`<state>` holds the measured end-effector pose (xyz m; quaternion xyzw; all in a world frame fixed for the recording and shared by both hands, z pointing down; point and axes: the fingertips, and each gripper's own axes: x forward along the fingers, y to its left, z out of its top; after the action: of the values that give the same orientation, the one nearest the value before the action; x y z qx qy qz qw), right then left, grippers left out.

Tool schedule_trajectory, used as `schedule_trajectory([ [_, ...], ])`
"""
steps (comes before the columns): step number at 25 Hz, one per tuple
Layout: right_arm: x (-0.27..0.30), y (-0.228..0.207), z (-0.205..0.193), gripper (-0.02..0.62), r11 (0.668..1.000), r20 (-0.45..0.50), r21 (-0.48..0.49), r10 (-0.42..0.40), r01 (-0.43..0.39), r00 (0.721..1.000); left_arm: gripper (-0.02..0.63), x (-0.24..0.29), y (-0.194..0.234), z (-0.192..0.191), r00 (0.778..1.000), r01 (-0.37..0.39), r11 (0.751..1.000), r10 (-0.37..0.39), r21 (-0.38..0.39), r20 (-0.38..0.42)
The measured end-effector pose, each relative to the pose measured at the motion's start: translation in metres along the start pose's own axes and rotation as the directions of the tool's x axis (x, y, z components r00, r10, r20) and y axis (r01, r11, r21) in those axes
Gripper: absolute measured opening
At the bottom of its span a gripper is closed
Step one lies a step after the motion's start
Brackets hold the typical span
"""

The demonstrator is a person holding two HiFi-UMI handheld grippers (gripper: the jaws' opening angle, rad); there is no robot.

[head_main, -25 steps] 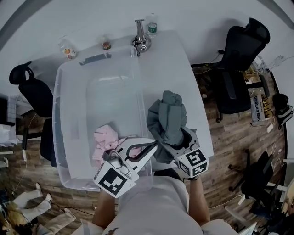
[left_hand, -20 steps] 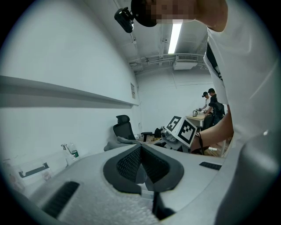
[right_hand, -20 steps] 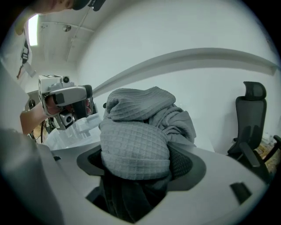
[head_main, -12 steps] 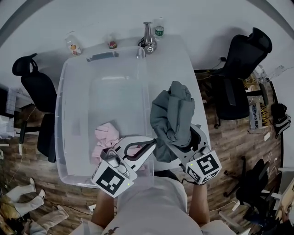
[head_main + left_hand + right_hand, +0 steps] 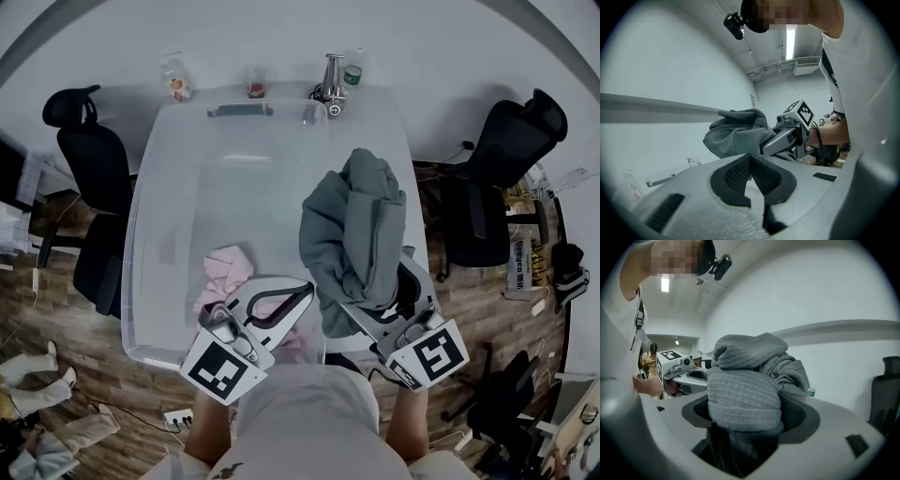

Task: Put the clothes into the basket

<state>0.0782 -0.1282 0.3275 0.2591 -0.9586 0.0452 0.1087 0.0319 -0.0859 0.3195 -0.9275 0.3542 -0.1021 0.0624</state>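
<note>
Since a second ago the right hand-held gripper [image 5: 380,300] has risen, carrying the grey garment [image 5: 354,234] higher. It pinches the bunched cloth, which buries its pads and hangs out of sight below them. The bundle hovers at 3 o'clock of the clear basket [image 5: 150,234], over its rim. The left hand-held gripper [image 5: 751,171] is pressed together and empty, half covering the pink garment [image 5: 225,267] at the basket's 6 o'clock end.
</note>
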Motion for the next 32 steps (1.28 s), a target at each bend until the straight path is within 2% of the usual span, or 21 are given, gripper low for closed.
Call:
schedule_trajectory([
  [9,0.035,0.047,0.028,0.379,0.985,0.015,-0.063,0.164,-0.163,0.986,0.005,-0.051,0.022,-0.005,0.989,-0.148,0.989,0.148,-0.014,-0.012],
  [18,0.071,0.088,0.03,0.379,0.949,-0.021,-0.09,0.303,-0.303,0.953,0.005,-0.101,0.036,-0.018,0.957,-0.289,0.956,0.287,-0.04,-0.05],
  [23,0.086,0.111,0.03,0.377,0.922,-0.039,-0.097,0.372,-0.374,0.927,0.005,-0.128,0.038,-0.025,0.932,-0.358,0.932,0.354,-0.055,-0.074],
  [32,0.112,0.154,0.018,0.377,0.86,-0.076,-0.076,0.5,-0.505,0.863,0.005,-0.164,0.039,-0.033,0.888,-0.455,0.888,0.447,-0.065,-0.107],
])
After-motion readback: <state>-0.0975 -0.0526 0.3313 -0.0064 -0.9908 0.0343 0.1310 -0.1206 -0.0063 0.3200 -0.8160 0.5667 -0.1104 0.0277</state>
